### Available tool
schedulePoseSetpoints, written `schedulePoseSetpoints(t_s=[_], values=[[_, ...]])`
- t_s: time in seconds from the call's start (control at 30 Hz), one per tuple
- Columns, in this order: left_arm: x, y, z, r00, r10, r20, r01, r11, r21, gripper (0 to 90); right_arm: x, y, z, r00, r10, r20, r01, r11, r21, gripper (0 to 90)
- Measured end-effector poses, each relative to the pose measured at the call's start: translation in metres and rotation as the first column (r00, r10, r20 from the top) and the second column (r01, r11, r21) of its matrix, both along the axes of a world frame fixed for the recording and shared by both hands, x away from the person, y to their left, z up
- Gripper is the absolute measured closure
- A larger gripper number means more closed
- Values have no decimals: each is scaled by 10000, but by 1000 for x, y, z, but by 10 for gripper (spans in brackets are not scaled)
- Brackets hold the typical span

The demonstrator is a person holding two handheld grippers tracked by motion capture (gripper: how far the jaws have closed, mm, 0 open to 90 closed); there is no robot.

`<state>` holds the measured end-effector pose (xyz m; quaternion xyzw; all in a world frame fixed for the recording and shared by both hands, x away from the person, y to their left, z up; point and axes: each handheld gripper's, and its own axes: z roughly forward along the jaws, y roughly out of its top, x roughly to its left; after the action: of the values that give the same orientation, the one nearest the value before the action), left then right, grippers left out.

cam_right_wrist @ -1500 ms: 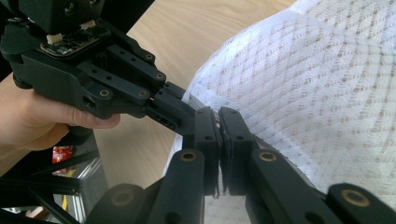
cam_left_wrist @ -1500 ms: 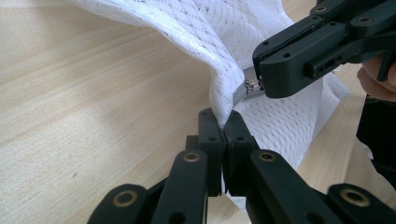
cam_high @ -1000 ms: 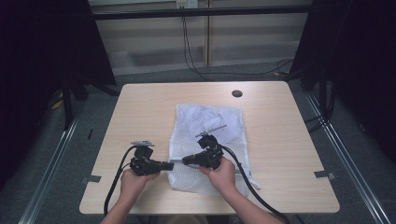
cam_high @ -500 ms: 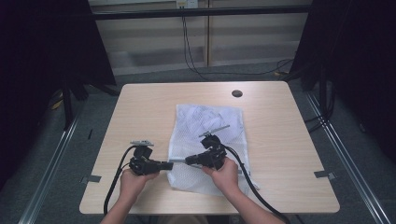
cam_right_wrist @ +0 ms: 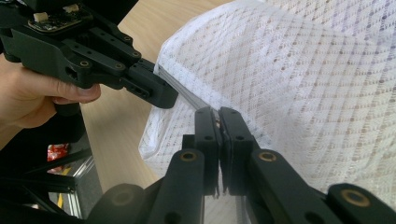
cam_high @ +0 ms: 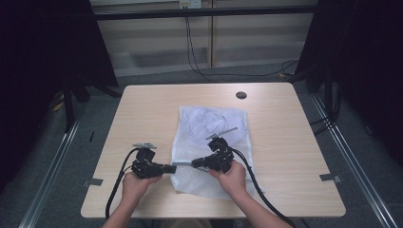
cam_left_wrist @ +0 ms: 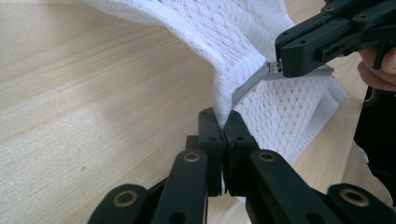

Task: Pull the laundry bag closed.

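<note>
Both grippers, left (cam_high: 167,168) and right (cam_high: 196,164), clench mesh bag (cam_high: 211,142) edge; table (cam_high: 142,114) around bare, dark hole (cam_high: 241,95) far off.

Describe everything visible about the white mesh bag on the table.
The mesh bag is white netted fabric, roughly rectangular, lying flat lengthwise on the wooden table with something pale inside. A grey zipper runs along its near left edge. That edge is lifted: the left gripper is shut on the fabric at the zipper's end, and the right gripper is shut on the zipper further along.

Black grippers (cam_high: 183,165) with brass-ringed pivots on their fingers (cam_left_wrist: 210,135) trail black cables (cam_high: 116,183).
</note>
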<state>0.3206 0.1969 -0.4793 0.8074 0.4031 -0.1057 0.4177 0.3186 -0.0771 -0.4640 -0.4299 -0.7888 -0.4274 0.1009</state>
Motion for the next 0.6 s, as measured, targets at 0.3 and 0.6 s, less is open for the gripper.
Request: schedulePoseSetpoints(t_s=[0.3,0.6], values=[[0,0,0,10000,30,-31,-30,10000,36,886,-1,-1,1,9999,127,54,-127,9999,-32,871],[0,-1,-1,9999,2,-117,-2,10000,-36,886,-2,-9,0,10000,62,18,-61,9999,-110,871]])
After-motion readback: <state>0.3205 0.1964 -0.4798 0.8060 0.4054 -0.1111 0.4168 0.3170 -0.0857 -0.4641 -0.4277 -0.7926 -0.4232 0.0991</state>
